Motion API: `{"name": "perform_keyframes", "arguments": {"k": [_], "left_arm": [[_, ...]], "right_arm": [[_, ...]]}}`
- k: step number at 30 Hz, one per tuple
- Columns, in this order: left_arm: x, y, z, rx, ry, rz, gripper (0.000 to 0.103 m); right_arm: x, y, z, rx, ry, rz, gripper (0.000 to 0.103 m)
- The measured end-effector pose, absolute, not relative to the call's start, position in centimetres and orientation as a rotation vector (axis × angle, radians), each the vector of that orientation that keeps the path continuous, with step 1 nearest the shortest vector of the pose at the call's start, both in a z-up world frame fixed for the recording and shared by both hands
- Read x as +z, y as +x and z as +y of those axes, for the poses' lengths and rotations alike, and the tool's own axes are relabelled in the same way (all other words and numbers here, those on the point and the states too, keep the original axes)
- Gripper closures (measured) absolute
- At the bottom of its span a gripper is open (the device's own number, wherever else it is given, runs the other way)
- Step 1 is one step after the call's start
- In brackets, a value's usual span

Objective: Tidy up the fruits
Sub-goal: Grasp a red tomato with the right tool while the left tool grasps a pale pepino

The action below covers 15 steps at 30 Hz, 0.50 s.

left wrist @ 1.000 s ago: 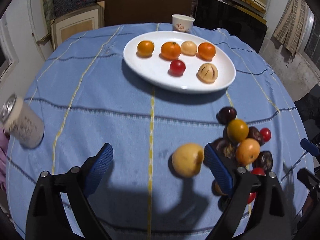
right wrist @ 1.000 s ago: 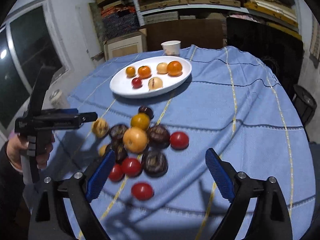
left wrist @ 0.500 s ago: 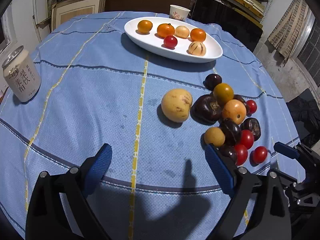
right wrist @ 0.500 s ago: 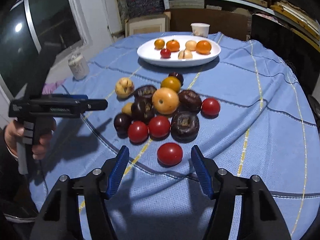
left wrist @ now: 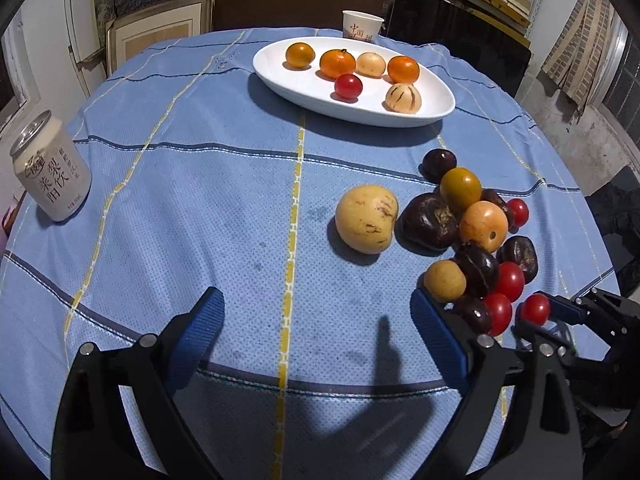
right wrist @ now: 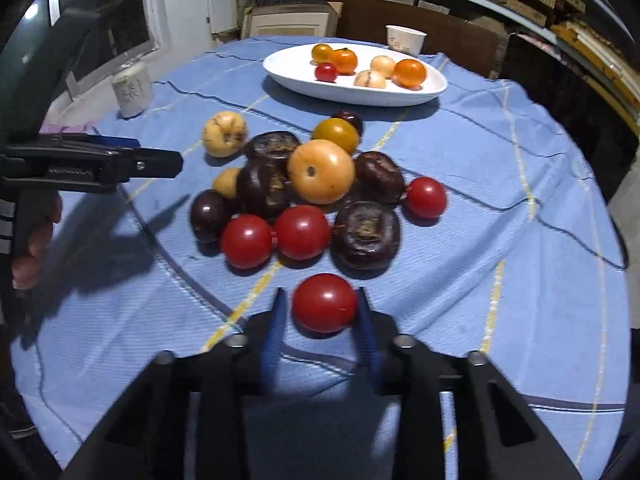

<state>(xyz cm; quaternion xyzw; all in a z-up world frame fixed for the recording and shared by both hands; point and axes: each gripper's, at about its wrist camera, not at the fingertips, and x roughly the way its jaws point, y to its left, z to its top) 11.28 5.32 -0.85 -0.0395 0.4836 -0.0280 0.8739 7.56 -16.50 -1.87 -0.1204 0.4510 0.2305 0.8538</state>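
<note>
Red tomato point(right wrist: 324, 303) between right tongs point(right wrist: 320, 312), clearest from right wrist.

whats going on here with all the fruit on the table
A person is sorting fruit with a handheld gripper in each hand. The right gripper has closed on a small red tomato at the near edge of the loose pile on the blue checked tablecloth. The left gripper hangs open and empty beside the pile. Six fruits already sit on the white oval plate at the far side.
</note>
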Motion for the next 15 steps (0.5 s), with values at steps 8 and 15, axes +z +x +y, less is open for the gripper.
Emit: {"name": "perform_keyframes", "arguments": {"k": [8, 15], "left_arm": [[-1.5, 13.2, 4.6, -0.050, -0.053, 1.015, 0.013], [-1.8, 14.8, 3.7, -0.054, -0.008, 1.006, 0.015]], "right_arm": [[-1.9, 7.6, -17.7, 0.525, -0.178, 0.960, 0.071], [-2.1, 8.1, -18.1, 0.548, -0.143, 0.964, 0.071]]}}
